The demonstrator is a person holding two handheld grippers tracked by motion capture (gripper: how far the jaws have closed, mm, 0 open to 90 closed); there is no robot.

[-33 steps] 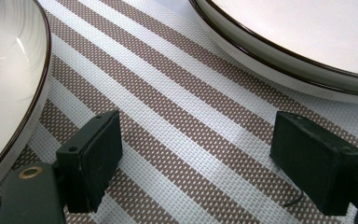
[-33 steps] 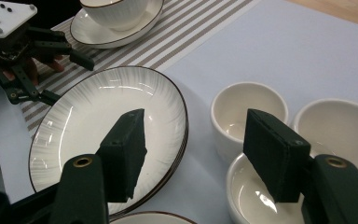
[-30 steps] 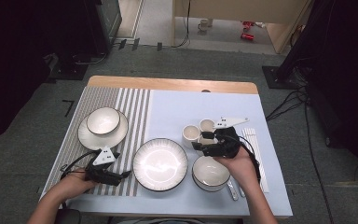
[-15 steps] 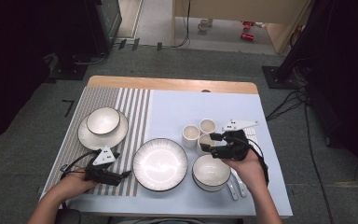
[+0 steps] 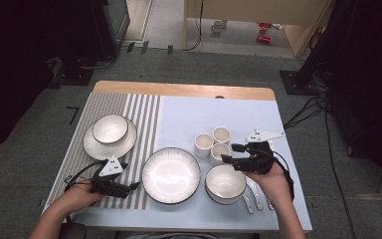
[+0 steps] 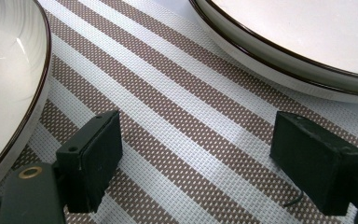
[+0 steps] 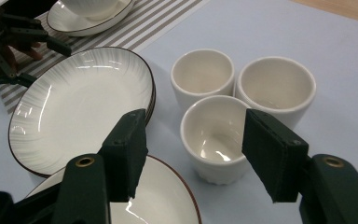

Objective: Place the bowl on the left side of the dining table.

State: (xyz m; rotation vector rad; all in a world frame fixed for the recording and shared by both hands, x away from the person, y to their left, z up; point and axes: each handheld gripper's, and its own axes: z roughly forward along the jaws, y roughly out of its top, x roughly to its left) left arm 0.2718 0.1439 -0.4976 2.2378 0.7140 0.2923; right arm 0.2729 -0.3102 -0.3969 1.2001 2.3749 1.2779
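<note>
**A:** Right tongs first: jaws stood roughly half open, nothing clamped. In the right gripper view the nearest small white ceramic cup sat between the two black pads, but neither pad touched it as far as I could see. From the high view that gripper hung just beside the cup, over the bench's right half near its front edge.

**B:** And the left tongs?

**A:** Left tongs were wide open and empty, low over the brown-and-white striped woven placemat. They sat near the bench's front-left corner, between the round white plate with a dark rim and the smaller dark-rimmed plate carrying a white bowl.

**B:** Where were the other cups?

**A:** Three cups clustered together right of the bench's middle, on the pale blue mat. The two other white cups stood behind the near one, touching or nearly so. A dark-rimmed white bowl sat just in front of the near cup, close to the front edge, with metal cutlery just beside it on the right, under the person's right hand.
</note>
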